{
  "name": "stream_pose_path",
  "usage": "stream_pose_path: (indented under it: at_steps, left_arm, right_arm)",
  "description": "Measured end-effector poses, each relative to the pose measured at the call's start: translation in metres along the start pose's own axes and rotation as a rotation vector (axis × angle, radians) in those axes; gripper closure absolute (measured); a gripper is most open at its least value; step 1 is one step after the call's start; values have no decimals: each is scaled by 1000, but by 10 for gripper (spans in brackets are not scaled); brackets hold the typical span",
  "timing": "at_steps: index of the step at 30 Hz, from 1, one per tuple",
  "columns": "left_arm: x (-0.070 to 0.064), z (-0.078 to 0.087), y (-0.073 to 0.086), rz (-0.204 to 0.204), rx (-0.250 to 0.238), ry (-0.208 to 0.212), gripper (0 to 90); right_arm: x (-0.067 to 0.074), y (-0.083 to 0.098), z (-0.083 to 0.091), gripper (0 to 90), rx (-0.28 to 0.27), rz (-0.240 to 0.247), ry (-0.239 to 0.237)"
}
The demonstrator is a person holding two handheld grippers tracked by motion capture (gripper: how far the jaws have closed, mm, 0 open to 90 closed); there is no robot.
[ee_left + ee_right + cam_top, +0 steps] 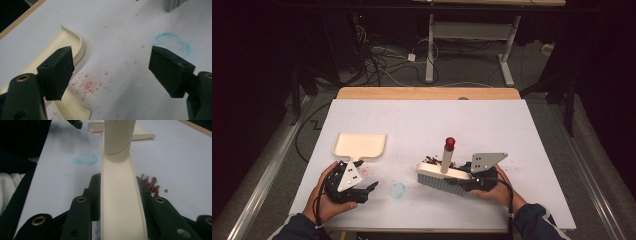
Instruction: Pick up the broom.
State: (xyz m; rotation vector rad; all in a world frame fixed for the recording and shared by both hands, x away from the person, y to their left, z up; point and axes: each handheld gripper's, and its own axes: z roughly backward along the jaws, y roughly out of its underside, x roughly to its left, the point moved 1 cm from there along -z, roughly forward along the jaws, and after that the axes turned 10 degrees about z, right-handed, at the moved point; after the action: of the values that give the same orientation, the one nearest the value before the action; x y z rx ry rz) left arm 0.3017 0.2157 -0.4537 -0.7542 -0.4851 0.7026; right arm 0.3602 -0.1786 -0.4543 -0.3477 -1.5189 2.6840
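A cream hand brush [439,175] with grey bristles lies on its side on the white table sheet, its handle [449,149] rising to a red tip. My right gripper [464,183] is shut on the brush's back [120,205], one finger [94,188] on each side. A small heap of red beans [430,160] lies just behind the brush, also seen as beans [151,183] to its right. A cream dustpan [359,145] rests at the left. My left gripper [367,191] stands open just in front of the pan's handle, nothing between its pads [58,71].
A faint blue circle [397,190] is drawn on the sheet between the two grippers. Red crumbs [88,85] speckle the sheet beside the dustpan's rim [75,41]. The table's wooden far edge [427,93] borders a dark floor with cables and a desk frame.
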Motion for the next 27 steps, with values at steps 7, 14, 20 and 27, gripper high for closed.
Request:
stream_pose_path:
  at_steps: [7, 14, 20, 27]
  left_arm:
    - [0, -1, 0, -2, 3, 4, 199]
    - [0, -1, 1, 1, 3, 11, 198]
    - [1, -1, 1, 0, 3, 10, 199]
    - [1, 0, 0, -2, 1, 7, 199]
  right_arm:
    - [-20, 4, -6, 678, -10, -3, -2]
    - [-30, 0, -8, 681, -16, 1, 36]
    - [-30, -9, -1, 681, -57, -41, 88]
    - [-5, -32, -16, 682, -60, -148, 246]
